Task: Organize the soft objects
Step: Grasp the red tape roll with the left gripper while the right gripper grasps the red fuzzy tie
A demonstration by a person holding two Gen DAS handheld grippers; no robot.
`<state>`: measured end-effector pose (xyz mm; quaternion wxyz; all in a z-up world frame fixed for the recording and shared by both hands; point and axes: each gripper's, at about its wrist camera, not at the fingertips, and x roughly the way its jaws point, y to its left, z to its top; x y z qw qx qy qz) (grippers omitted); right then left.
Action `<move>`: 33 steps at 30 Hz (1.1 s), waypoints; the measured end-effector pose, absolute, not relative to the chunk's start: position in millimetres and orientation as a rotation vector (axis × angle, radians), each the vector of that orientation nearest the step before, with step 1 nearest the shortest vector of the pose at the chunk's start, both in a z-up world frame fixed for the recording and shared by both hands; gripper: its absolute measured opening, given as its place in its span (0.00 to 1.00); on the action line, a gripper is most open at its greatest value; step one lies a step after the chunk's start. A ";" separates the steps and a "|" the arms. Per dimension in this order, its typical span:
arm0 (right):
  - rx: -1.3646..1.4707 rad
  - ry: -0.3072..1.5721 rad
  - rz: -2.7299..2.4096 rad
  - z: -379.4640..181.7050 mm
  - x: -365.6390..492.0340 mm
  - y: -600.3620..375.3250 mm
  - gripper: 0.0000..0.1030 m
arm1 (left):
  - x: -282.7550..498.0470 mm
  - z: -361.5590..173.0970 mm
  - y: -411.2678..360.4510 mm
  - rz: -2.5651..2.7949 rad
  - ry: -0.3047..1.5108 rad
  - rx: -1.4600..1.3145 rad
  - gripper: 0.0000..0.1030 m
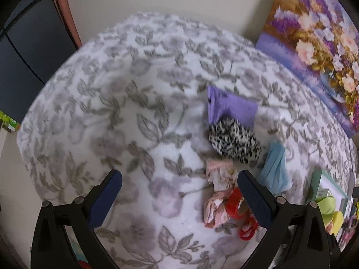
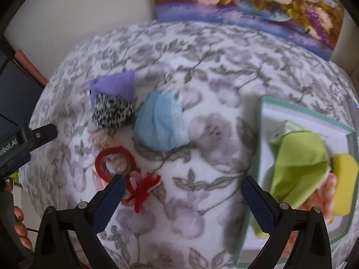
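Soft items lie on a floral blanket [image 1: 112,112]: a purple packet [image 1: 231,107], a black-and-white spotted scrunchie [image 1: 233,141], a blue face mask [image 1: 276,170], pink cloth pieces [image 1: 217,192], a red tape ring [image 1: 235,204] and red yarn [image 1: 246,231]. My left gripper [image 1: 179,177] is open above the blanket, its right finger beside the tape ring. My right gripper [image 2: 182,183] is open over bare blanket, between the red yarn [image 2: 141,190] and a green-rimmed white box [image 2: 269,116]. That box holds a green cloth [image 2: 300,165], a yellow sponge [image 2: 343,179] and a pink checked piece [image 2: 325,192].
A flower painting [image 2: 246,2] leans on the wall behind the blanket. A dark cabinet [image 1: 27,51] stands at the left. The left gripper body [image 2: 29,136] and a hand [image 2: 21,228] show at the left edge of the right wrist view.
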<state>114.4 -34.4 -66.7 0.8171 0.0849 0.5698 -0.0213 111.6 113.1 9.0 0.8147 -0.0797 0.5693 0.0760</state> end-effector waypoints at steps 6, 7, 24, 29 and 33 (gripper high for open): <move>0.132 1.277 -0.024 -89.5 115.3 -16.6 1.00 | 114.6 -18.5 102.2 0.153 1.296 -0.169 0.99; 0.127 1.286 -0.025 -92.7 115.5 -15.1 1.00 | 114.7 -21.1 100.7 0.149 1.306 -0.169 0.99; 0.094 1.297 -0.015 -116.3 119.6 10.9 0.82 | 118.4 -36.5 93.4 0.149 1.360 -0.186 0.99; 0.139 1.294 0.029 -109.7 120.1 10.7 0.57 | 117.5 -33.9 91.0 0.134 1.369 -0.182 0.99; 0.150 1.304 0.068 -101.3 123.4 12.4 0.45 | 115.2 -26.5 79.7 0.108 1.357 -0.163 0.99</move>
